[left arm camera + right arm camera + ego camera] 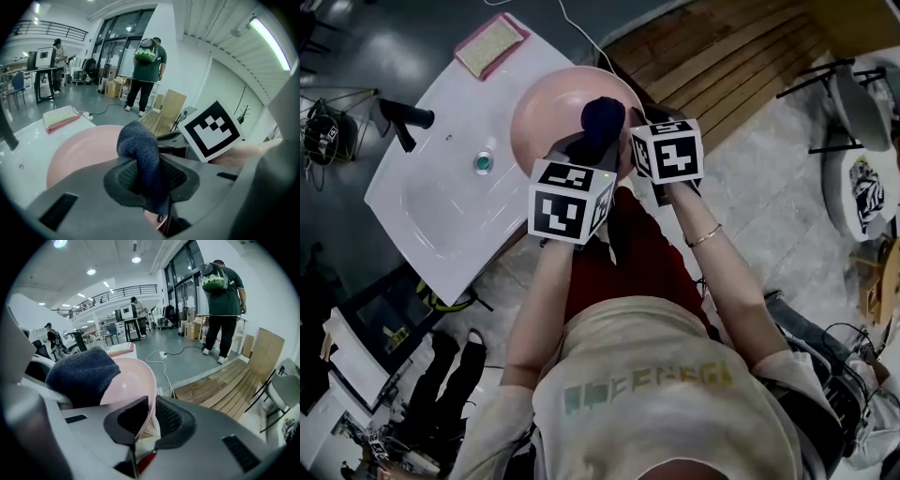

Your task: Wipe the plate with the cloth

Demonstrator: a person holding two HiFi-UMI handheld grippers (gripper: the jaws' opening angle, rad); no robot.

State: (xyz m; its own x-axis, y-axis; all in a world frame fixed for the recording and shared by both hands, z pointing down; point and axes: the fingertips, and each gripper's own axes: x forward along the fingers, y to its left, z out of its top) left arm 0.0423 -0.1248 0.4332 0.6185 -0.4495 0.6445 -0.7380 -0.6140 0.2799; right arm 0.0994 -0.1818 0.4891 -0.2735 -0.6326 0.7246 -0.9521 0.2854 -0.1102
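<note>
Up top, a pale short-sleeved T-shirt point(675, 394), faded greenish lettering across it; dark red garment point(642, 258) beneath. Thin bracelet point(705, 236) on the right wrist. Grey moulded left tool point(149, 176) and right tool point(140, 420), black ribbed pads point(124, 419), each topped with a white marker cube point(570, 200) printed in black squares.

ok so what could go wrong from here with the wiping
The right gripper is shut on only the thin rim of the pink plate, so pressing with the dark blue cloth could lever it loose. The plate seems partly past the white sink counter edge; a slip might drop it to the floor. The left gripper pinches just a fold of the cloth, which could tug free.
</note>
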